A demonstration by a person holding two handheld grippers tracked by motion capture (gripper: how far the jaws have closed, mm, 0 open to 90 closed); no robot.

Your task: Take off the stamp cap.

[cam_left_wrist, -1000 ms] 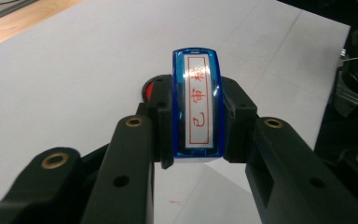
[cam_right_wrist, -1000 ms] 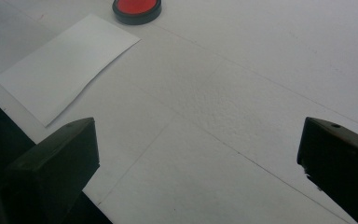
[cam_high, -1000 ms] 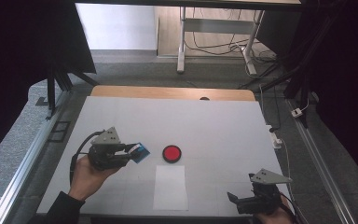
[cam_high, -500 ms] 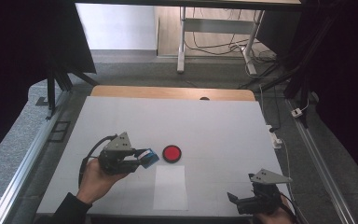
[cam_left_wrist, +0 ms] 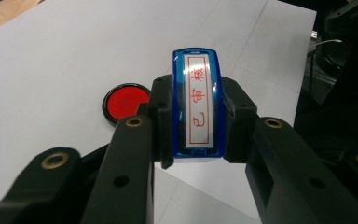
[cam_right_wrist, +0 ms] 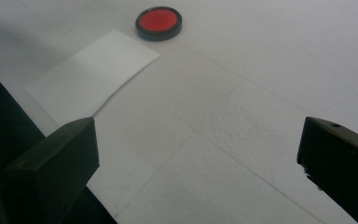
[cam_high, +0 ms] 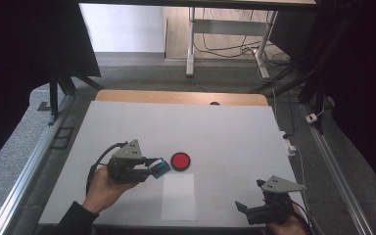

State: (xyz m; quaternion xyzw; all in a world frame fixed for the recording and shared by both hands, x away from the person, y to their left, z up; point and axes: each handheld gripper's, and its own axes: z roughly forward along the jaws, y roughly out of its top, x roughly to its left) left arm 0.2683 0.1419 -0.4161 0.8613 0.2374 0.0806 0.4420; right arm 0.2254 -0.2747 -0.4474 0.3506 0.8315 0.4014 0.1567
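The blue rubber stamp (cam_left_wrist: pixel 197 103), its label printed in red characters, is pinched between the pads of the left tongs (cam_high: pixel 152 168), held above the table (cam_high: pixel 225 127) just beside the round red ink pad (cam_high: pixel 180 160). Near it lies a blank white sheet of paper (cam_high: pixel 178 196). The ink pad's black dish is open, red ink surface showing. The right tongs (cam_right_wrist: pixel 198 154) hang spread apart with nothing between them, low over the table's near right corner. As I judge it, the stamp could meet the pad tilted and ink unevenly, or twist in the grip; the loose paper, unheld, might shift under pressing.
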